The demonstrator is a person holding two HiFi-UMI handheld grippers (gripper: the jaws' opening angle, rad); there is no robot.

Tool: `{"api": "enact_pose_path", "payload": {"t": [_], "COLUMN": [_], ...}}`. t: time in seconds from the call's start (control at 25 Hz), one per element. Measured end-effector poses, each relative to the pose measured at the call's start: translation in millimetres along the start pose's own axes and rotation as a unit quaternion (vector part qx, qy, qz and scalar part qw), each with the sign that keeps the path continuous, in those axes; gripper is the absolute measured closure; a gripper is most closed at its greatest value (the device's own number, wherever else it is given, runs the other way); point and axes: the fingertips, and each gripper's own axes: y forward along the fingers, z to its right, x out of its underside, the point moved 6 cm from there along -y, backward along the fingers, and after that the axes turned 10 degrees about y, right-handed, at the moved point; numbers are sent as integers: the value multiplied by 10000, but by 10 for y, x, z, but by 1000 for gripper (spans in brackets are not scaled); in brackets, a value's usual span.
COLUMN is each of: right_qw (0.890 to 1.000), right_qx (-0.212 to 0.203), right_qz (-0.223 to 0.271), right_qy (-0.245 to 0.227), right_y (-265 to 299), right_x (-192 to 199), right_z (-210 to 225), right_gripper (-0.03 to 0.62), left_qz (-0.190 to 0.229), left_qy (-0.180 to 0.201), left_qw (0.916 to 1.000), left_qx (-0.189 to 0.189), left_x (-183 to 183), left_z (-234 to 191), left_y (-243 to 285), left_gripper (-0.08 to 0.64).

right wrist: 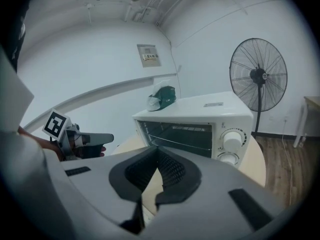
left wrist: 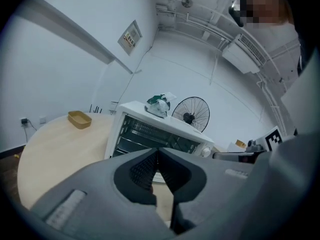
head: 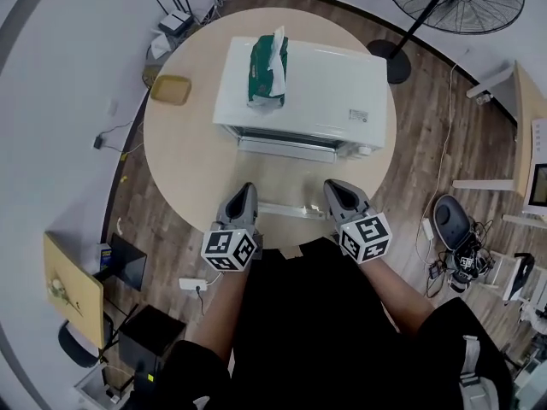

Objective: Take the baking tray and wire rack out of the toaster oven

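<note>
- Toaster oven (head: 303,92) job pictured at its very start: the left gripper (head: 245,191) and right gripper (head: 338,188) are held side by side at 6 o'clock. Both sets of jaws are pressed together on nothing, short of the oven's open mouth.
- Nothing is drawn out yet. The wire rack (right wrist: 175,140) and what is judged to be the baking tray (left wrist: 131,145) are seen inside the cavity, at 12 o'clock from both grippers. Both removals are left to do.
- The shelves are shown only by the gripper views; in the head view the interior is hidden. That view alone lays out the round table (head: 179,161), a green pack (head: 267,71) on the oven roof and a tan dish (head: 171,90) at 10 o'clock.
</note>
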Motion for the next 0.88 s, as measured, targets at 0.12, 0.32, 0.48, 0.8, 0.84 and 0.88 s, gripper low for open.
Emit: {"api": "enact_pose_path", "payload": {"t": [0.12, 0.32, 0.48, 0.8, 0.84, 0.88], "right_qw": [9996, 9965, 9955, 9839, 9824, 9807], "right_qx": [219, 610, 781, 645, 650, 666], "right_qz": [25, 209, 282, 266, 271, 300], "right_qy": [155, 524, 457, 1646, 1729, 1815], "right_y": [133, 279, 454, 802, 832, 858], "right_x": [-24, -17, 70, 393, 426, 452], "right_z": [-62, -237, -273, -75, -48, -22], "right_gripper": [591, 591, 591, 552, 529, 517], "left_qz": [-133, -313, -220, -247, -281, -304], "left_qy": [-27, -153, -268, -661, -699, -787], "left_qw": [9999, 9984, 9971, 9948, 9943, 9933], "left_qx": [94, 447, 672, 740, 759, 789], "left_x": [79, 114, 112, 276, 300, 323], "left_z": [-183, -377, -479, -671, -678, -688], "left_y": [148, 241, 339, 655, 697, 739], "left_gripper": [540, 540, 538, 538, 537, 536]}}
